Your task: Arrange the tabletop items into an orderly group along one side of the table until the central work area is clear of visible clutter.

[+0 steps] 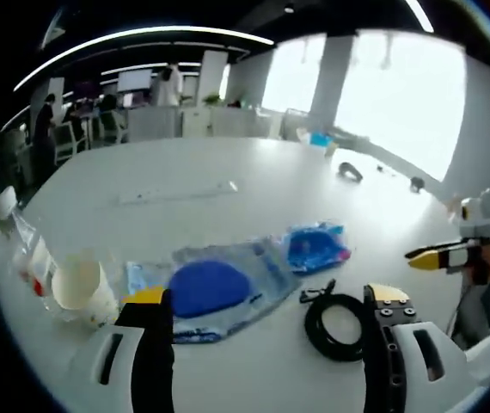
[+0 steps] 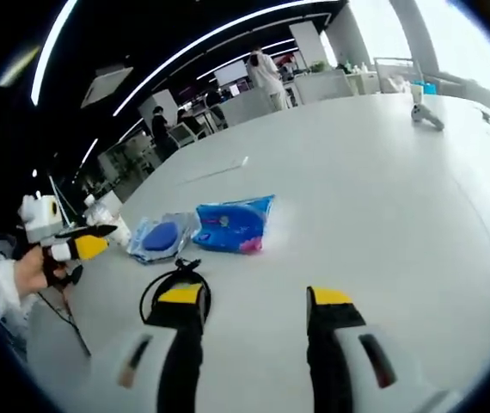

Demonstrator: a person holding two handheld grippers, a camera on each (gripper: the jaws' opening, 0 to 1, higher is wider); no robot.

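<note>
On the white table lies a clear plastic bag with a round dark blue thing inside [image 1: 215, 288], flat on the surface. Just beside it lies a smaller bright blue packet with a pink corner [image 1: 315, 247], also flat. A black coiled cable [image 1: 335, 323] lies in a loop near both. A white paper cup [image 1: 78, 281] stands near a crumpled clear plastic bottle [image 1: 30, 254].
</note>
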